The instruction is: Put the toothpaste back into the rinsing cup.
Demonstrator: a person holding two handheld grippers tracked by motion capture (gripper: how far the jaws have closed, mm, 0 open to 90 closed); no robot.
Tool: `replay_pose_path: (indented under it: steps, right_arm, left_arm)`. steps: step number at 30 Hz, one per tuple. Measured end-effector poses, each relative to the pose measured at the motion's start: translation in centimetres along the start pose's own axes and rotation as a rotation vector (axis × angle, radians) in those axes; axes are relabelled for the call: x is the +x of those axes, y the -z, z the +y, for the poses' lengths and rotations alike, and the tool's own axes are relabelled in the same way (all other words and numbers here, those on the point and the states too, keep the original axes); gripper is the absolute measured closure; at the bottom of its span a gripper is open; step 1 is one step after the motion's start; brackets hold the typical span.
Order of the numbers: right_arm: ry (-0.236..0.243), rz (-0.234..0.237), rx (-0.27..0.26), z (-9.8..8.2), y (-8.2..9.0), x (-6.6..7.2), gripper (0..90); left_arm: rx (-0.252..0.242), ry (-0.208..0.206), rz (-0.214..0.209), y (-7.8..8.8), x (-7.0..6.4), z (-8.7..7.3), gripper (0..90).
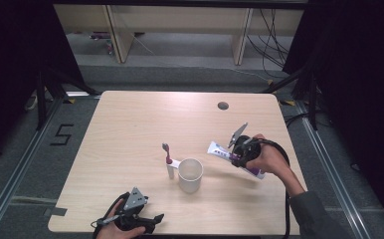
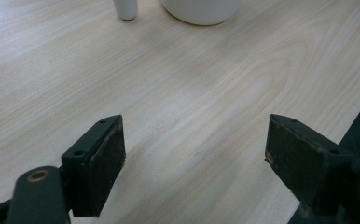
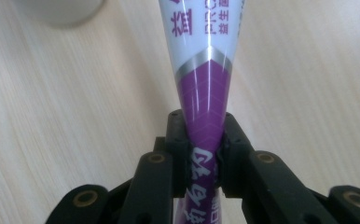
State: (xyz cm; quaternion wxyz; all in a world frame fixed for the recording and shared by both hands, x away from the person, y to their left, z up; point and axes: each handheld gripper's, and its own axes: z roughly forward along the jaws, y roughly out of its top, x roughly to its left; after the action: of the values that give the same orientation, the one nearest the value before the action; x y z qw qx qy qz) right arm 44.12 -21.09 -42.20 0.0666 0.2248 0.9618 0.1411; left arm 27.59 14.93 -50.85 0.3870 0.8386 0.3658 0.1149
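Bare pale wood-grain surface (image 1: 130, 119) spreads wide ahead and left of the items; its right edge lies near the right claw (image 1: 236, 155). That claw is clamped on the purple end of a smooth, tapering white-and-purple toothpaste tube (image 3: 206, 84), held right of the round white cup (image 1: 190, 175). A toothbrush (image 1: 169, 160) stands beside the cup. The left claw (image 2: 194, 163) rests at the near edge, pads apart.

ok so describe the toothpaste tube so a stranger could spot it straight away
On the pale wooden table, look right of the white cup. There the right gripper clamps the toothpaste tube. It alone is white and purple with printed lettering, unlike the slim toothbrush left of the cup.
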Motion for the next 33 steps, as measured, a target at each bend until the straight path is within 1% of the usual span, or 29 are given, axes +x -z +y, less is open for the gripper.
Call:
replay_pose_path:
  steps: [1,2,3,4,6,7,8,9,10,11,12,13,14,15,16,18,19,20,21,22,24,25,26,27,28,29,30,31,33]
  right_arm:
    - [0.018,0.0,-0.049,-0.2,0.3,-0.3,77.7]
    - [-0.015,-0.008,-0.077,-0.4,0.8,-0.3,77.7]
    - [-0.019,-0.009,-0.108,-0.6,1.1,-0.4,77.7]
    - [-0.043,-0.01,-0.13,-0.7,1.4,-0.4,77.7]
    - [-0.034,-0.019,-0.196,-1.0,1.9,-0.8,77.7]
    - [-0.05,-0.013,-0.223,-1.1,2.1,-0.8,77.7]
    - [-0.082,-0.02,-0.246,-1.3,2.3,-0.7,77.7]
    - [-0.055,-0.022,-0.284,-1.3,2.3,-1.0,77.8]
    - [-0.064,-0.036,-0.308,-1.3,2.5,-1.0,77.7]
    - [-0.075,-0.024,-0.331,-1.4,2.6,-0.9,77.7]
    - [-0.082,-0.018,-0.366,-1.4,2.7,-1.0,77.7]
    - [-0.114,-0.015,-0.39,-1.5,2.9,-0.9,77.7]
    - [-0.135,-0.027,-0.4,-1.6,3.0,-1.0,77.7]
    - [-0.119,-0.02,-0.426,-1.6,3.2,-1.0,77.7]
    - [-0.124,-0.027,-0.463,-1.6,3.1,-1.0,77.7]
    - [-0.142,-0.02,-0.5,-1.6,3.2,-1.0,77.7]
    - [-0.161,-0.004,-0.516,-1.7,3.3,-1.0,77.7]
    - [-0.161,-0.009,-0.535,-1.7,3.4,-0.9,77.7]
    - [-0.149,-0.034,-0.558,-1.6,3.4,-0.7,77.7]
    - [-0.14,-0.032,-0.572,-1.6,3.5,-0.6,77.6]
    - [-0.15,-0.039,-0.629,-1.7,3.5,-0.4,77.6]
    - [-0.181,-0.011,-0.637,-1.7,3.6,-0.1,77.6]
    - [-0.176,-0.029,-0.672,-1.7,3.5,0.0,77.7]
    - [-0.185,-0.018,-0.676,-1.7,3.6,0.2,77.6]
    - [-0.175,-0.028,-0.701,-1.7,3.6,0.3,77.7]
    - [-0.198,-0.023,-0.721,-1.7,3.5,0.5,77.7]
    - [-0.193,-0.02,-0.733,-1.7,3.6,0.6,77.6]
    - [-0.193,-0.016,-0.747,-1.7,3.5,0.7,77.7]
    - [-0.204,-0.016,-0.767,-1.5,3.5,1.3,77.7]
  left_arm:
    - [-0.004,0.008,-0.009,0.0,0.0,0.0,19.5]
    - [-0.001,0.009,-0.007,0.0,0.0,0.0,19.6]
    - [-0.001,0.007,-0.005,0.0,-0.1,-0.1,19.5]
    - [0.0,0.008,-0.006,0.0,-0.1,-0.1,19.6]
    - [0.0,0.006,-0.006,0.0,0.0,0.0,19.6]
    - [0.001,0.008,-0.006,-0.1,0.0,0.0,19.5]
    - [0.002,0.004,-0.006,-0.1,0.0,-0.1,19.6]
    - [0.001,0.01,-0.007,0.0,-0.1,-0.1,19.5]
    - [0.003,0.007,-0.008,0.0,0.0,-0.1,19.6]
    - [0.001,0.008,-0.005,-0.1,0.0,0.0,19.6]
    - [0.008,-0.003,-0.002,-0.1,0.1,0.0,19.5]
    - [0.008,-0.003,0.002,-0.1,0.1,-0.1,19.6]
    - [0.007,0.001,0.001,-0.1,0.1,-0.1,19.5]
    - [0.009,-0.001,0.0,-0.1,0.1,-0.1,19.6]
    - [0.01,-0.003,0.001,-0.1,0.1,-0.1,19.5]
    - [0.01,0.002,0.006,-0.1,0.2,-0.1,19.5]
    - [0.006,-0.016,0.007,-0.1,0.3,-0.1,19.5]
    - [0.004,0.002,0.003,0.0,0.2,-0.1,19.5]
    - [0.007,-0.002,-0.001,0.0,0.2,-0.1,19.6]
    - [-0.003,0.006,0.007,0.0,0.2,0.0,19.5]
    - [0.004,-0.002,0.01,0.0,0.3,-0.1,19.5]
    - [0.006,0.0,0.008,0.1,0.3,-0.1,19.6]
    - [-0.004,0.016,0.001,0.1,0.2,-0.2,19.6]
    - [-0.003,0.01,0.005,0.1,0.3,-0.1,19.5]
    - [-0.002,0.002,0.009,0.1,0.4,0.0,19.5]
    - [-0.003,0.001,0.014,0.1,0.4,0.0,19.6]
    - [-0.007,-0.003,0.017,0.1,0.4,-0.1,19.6]
    - [-0.008,0.008,0.014,0.1,0.3,-0.1,19.6]
    - [-0.01,0.01,0.012,0.1,0.4,-0.1,19.6]
